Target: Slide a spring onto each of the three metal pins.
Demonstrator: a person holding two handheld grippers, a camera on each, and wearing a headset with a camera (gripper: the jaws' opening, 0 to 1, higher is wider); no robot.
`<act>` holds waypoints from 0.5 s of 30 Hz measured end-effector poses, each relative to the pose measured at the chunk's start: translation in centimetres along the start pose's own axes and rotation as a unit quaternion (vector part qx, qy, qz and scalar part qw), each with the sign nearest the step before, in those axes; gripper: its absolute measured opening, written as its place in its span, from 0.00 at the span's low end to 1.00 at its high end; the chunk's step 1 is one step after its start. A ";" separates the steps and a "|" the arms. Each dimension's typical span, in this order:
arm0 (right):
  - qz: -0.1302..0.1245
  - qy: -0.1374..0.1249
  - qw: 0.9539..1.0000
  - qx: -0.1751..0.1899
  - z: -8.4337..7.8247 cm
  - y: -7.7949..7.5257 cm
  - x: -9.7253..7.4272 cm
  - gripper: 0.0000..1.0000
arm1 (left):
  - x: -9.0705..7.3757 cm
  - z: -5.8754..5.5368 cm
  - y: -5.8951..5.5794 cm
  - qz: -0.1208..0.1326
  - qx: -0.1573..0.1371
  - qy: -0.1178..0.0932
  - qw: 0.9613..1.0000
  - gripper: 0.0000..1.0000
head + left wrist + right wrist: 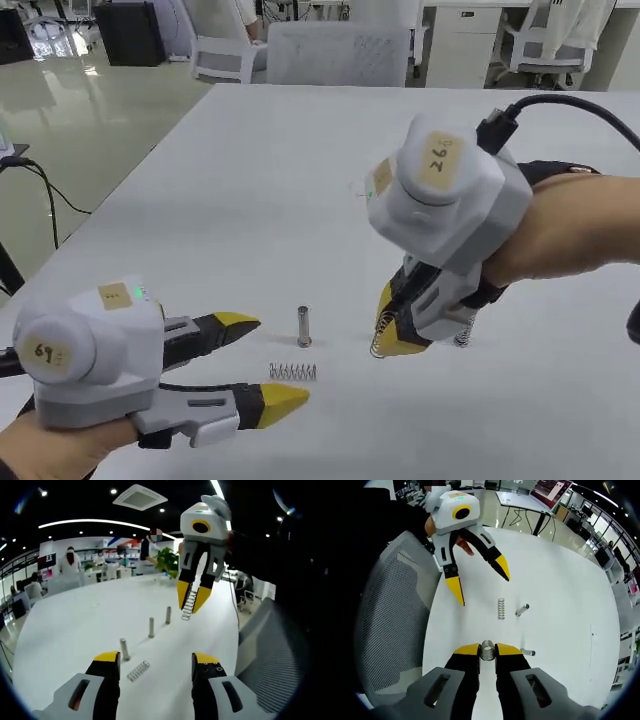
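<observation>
Currently right hand-held gripper [487,656] pinches 1 spring [488,649]

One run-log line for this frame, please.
right hand-held gripper: shut on spring | left hand-held gripper: open, near loose spring on table | pins: three upright

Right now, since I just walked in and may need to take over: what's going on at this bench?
A person works two handheld grippers over a white table. The right gripper is shut on a spring, tips pointing down toward the table. The left gripper is open beside a loose spring lying flat. Three metal pins stand upright in a row nearby.
</observation>
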State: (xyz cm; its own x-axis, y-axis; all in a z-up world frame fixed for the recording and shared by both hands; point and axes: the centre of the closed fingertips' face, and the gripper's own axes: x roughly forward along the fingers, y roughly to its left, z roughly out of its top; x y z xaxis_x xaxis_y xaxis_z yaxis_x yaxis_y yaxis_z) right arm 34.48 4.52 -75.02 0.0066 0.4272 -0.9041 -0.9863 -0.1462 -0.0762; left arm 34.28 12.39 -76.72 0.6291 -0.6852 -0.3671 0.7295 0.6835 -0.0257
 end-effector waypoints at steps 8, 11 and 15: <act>-0.008 0.005 1.000 0.010 -0.9 -1.0 -0.5 0.08 | 0.3 -0.1 -0.2 -0.002 0.000 0.001 1.000 0.54; -0.012 0.010 1.000 0.013 -1.2 -1.5 -0.7 0.08 | 0.2 -0.1 -0.1 -0.001 -0.001 0.001 1.000 0.54; -0.017 0.014 1.000 0.016 -1.5 -2.1 -1.0 0.08 | 0.3 -0.2 -0.1 -0.001 -0.002 0.001 1.000 0.54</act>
State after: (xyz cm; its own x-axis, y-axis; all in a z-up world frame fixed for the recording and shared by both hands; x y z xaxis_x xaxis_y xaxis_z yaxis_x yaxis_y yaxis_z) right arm 36.82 3.10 -74.56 0.0435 0.4062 -0.9127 -0.9902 -0.1038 -0.0934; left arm 34.30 12.16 -77.01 0.6269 -0.6861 -0.3691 0.7300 0.6828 -0.0293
